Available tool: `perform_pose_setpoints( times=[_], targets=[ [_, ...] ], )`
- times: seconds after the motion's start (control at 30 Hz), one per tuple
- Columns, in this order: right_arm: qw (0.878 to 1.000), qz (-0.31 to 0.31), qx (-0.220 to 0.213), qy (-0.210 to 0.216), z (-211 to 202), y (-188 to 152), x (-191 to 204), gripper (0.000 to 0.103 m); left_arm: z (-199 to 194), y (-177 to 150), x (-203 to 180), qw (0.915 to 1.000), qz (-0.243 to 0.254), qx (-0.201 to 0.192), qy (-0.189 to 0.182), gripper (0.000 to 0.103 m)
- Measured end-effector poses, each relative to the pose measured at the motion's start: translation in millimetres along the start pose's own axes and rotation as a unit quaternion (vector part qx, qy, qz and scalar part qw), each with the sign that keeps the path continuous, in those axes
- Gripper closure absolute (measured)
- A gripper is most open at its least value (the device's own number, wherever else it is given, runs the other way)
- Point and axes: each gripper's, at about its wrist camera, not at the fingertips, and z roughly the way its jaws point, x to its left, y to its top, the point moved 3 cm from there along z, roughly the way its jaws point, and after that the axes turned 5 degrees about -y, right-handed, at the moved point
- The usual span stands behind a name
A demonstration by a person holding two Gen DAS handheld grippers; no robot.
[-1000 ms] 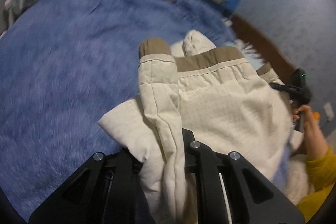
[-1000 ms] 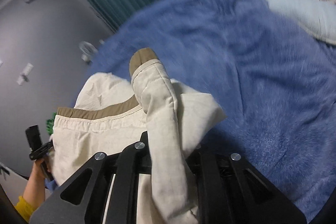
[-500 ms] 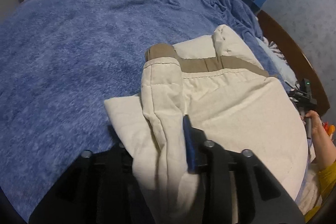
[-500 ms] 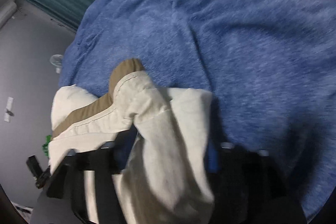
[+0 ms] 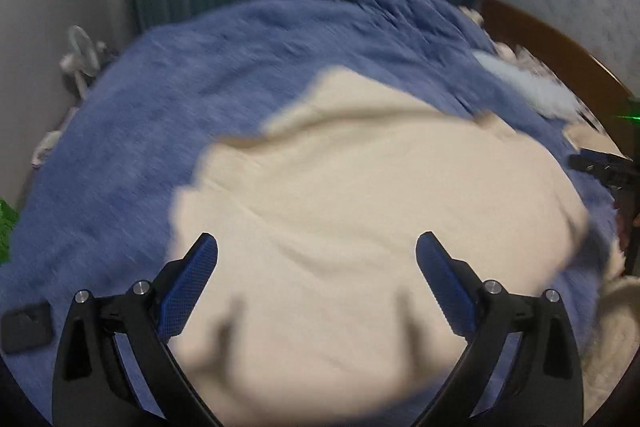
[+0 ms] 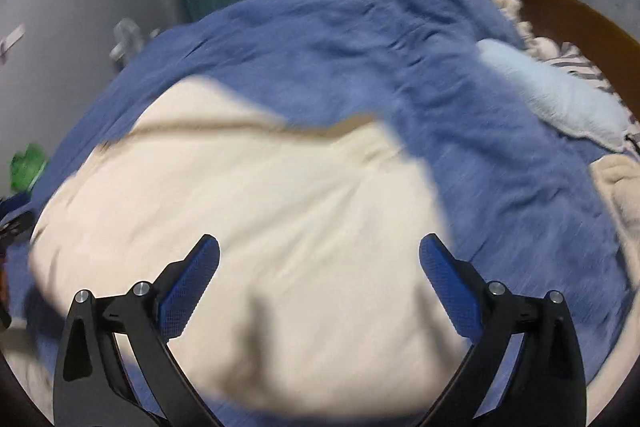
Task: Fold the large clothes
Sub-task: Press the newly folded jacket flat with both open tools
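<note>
A large cream garment (image 5: 360, 211) with tan trim lies folded on the blue blanket (image 5: 168, 115); it fills the middle of both wrist views (image 6: 248, 219). My left gripper (image 5: 316, 247) hangs above its near part, jaws opening wide, nothing between the blue pads (image 5: 188, 287). My right gripper (image 6: 320, 247) hovers over the garment's near right part, jaws also opening wide and empty. The tan band (image 6: 320, 131) runs across the garment's far edge. Both views are motion-blurred.
A pale blue pillow (image 6: 552, 95) and a striped cloth lie at the right by the brown headboard (image 5: 560, 51). A cream fluffy cloth (image 6: 624, 187) sits at the right edge. Teal curtains, a small fan (image 5: 82, 55) and a cluttered shelf stand beyond the bed.
Both grippers let go of the garment's sleeve parts, opened wide and pulled back and up. The garment dropped flat on the blanket.
</note>
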Motion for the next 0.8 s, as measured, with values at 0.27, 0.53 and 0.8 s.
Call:
perform_pose_setpoints(
  times=[0.27,0.53,0.8],
  targets=[
    [0.995,-0.082,0.055,0.013,15.8,-46.0,59.9,0.006,47.9,-38.7,-60.6,0.9959,0.05,0.076,-0.006,0.008],
    [0.995,-0.06,0.078,0.012,71.1,11.5,73.4,0.006,112.7,26.8,-28.4,0.9955,0.001,0.094,0.007,0.006],
    [0.996,-0.037,0.085,0.012,134.8,65.3,80.1,0.006,161.0,75.2,6.2,0.9953,-0.035,0.088,0.02,0.006]
  ],
)
